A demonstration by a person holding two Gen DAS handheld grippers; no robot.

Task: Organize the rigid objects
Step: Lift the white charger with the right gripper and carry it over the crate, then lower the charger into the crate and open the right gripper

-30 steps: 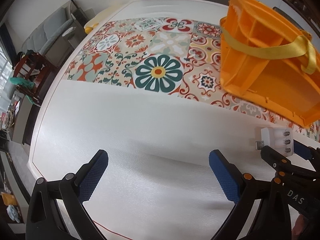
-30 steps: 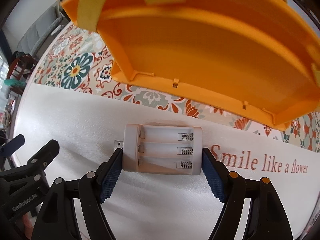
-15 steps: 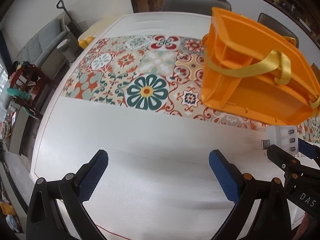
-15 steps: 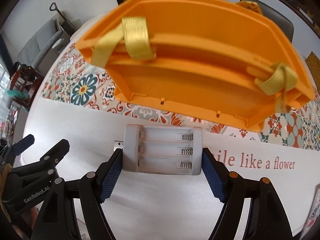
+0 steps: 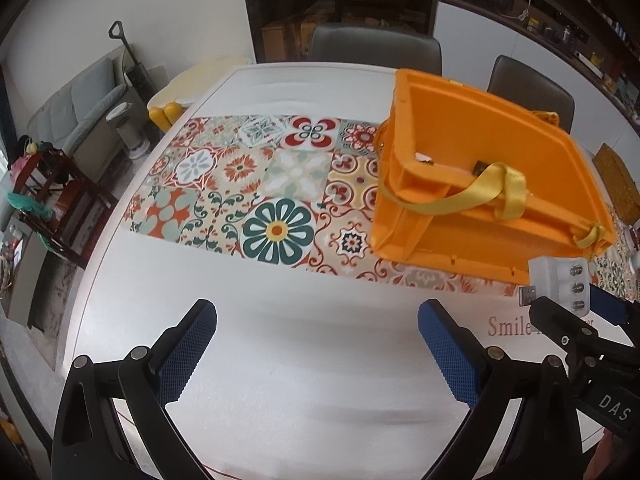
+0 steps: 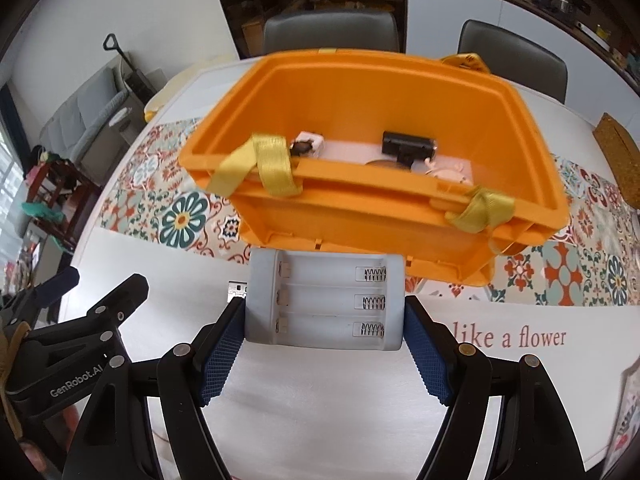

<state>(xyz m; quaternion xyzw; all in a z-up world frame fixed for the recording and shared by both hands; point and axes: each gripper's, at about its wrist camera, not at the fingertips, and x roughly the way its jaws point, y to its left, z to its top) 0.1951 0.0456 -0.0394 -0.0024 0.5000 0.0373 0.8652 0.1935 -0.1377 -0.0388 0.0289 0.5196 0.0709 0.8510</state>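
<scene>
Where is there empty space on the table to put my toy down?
The white table is bare between the left gripper and the patterned runner. It is crowded at the orange bin, where the right gripper holds the battery charger.

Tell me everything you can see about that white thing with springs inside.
It is a white plastic battery charger, empty, with three slots, each showing a coil spring at one end and a flat contact at the other. A USB plug sticks out on one side. The right gripper clamps its two ends, holding it just before the orange bin.
</scene>
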